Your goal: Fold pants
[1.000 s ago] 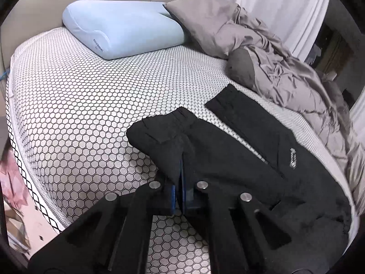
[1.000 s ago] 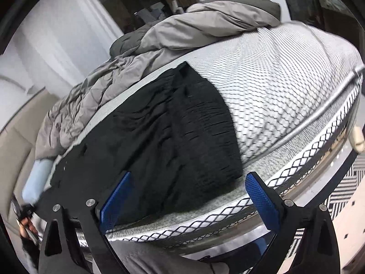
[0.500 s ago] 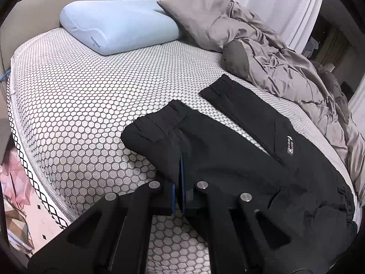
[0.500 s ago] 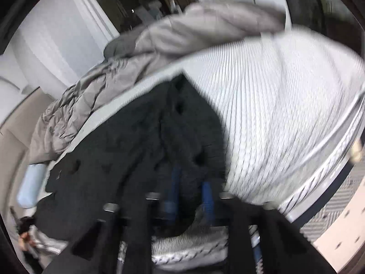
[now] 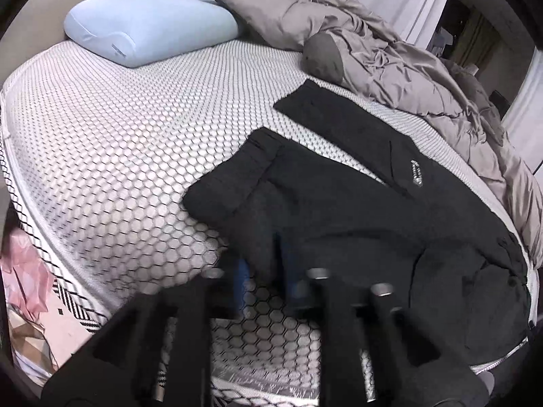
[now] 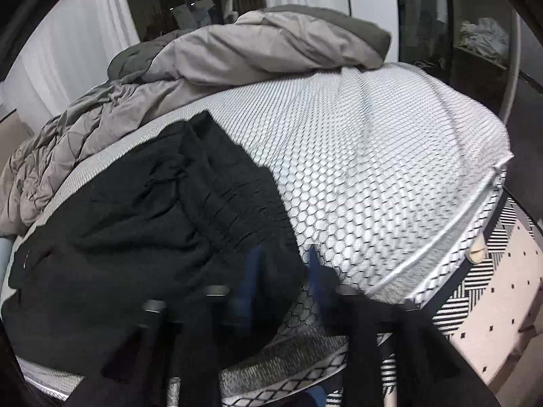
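Black pants (image 5: 356, 210) lie on the honeycomb-patterned bed, both legs stretching away to the left with a gap between them; a small white logo shows on the far leg. My left gripper (image 5: 268, 271) is blurred, its blue pads slightly apart around the near leg's edge. In the right wrist view the bunched waistband (image 6: 217, 203) lies near the bed's edge. My right gripper (image 6: 281, 281) is blurred, its blue pads a little apart, with waistband fabric between them.
A light blue pillow (image 5: 149, 34) lies at the head of the bed. A crumpled grey duvet (image 5: 390, 51) runs along the far side, also in the right wrist view (image 6: 237, 54). The mattress edge (image 6: 441, 247) drops to a patterned floor.
The left pads have opened slightly from tightly shut on the pant leg. The right gripper closed from wide open onto the waistband, then its pads have parted a little.
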`<act>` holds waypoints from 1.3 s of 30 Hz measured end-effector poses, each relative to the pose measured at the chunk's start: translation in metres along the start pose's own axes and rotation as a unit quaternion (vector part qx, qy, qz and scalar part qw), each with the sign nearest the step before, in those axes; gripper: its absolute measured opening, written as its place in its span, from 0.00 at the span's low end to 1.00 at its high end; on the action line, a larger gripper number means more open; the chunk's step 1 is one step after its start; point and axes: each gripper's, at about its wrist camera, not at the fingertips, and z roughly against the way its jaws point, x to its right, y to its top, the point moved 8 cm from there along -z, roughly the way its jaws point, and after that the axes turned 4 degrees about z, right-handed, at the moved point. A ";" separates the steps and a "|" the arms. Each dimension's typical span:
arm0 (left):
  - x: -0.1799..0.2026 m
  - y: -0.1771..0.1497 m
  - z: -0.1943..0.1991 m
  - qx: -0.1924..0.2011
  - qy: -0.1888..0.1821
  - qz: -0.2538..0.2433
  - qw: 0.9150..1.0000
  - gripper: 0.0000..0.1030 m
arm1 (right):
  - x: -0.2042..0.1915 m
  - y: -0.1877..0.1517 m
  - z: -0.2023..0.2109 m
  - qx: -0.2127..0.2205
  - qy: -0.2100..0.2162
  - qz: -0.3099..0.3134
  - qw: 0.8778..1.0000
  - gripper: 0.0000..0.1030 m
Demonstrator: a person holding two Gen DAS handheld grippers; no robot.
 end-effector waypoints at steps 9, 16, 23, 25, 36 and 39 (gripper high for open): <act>0.028 0.049 0.027 0.033 -0.035 0.004 0.999 0.99 | -0.073 0.025 0.033 0.063 0.091 0.045 0.993 1.00; 0.109 0.060 -0.045 -0.052 -0.132 0.054 0.988 0.96 | -0.126 0.023 0.002 0.036 0.144 0.035 0.988 1.00; 0.152 0.056 -0.142 -0.151 -0.101 0.090 0.979 0.40 | -0.143 0.030 -0.001 0.033 0.151 0.057 0.986 1.00; 0.155 0.061 -0.145 -0.130 -0.098 0.091 0.982 0.00 | -0.140 0.034 -0.002 0.035 0.144 0.061 0.987 1.00; 0.134 0.057 -0.113 -0.090 -0.078 0.054 0.991 0.02 | -0.111 0.071 -0.032 0.018 0.119 0.069 0.990 1.00; 0.136 0.058 -0.104 -0.072 -0.065 0.040 0.994 0.09 | -0.119 0.094 -0.068 -0.018 0.144 0.071 0.987 0.95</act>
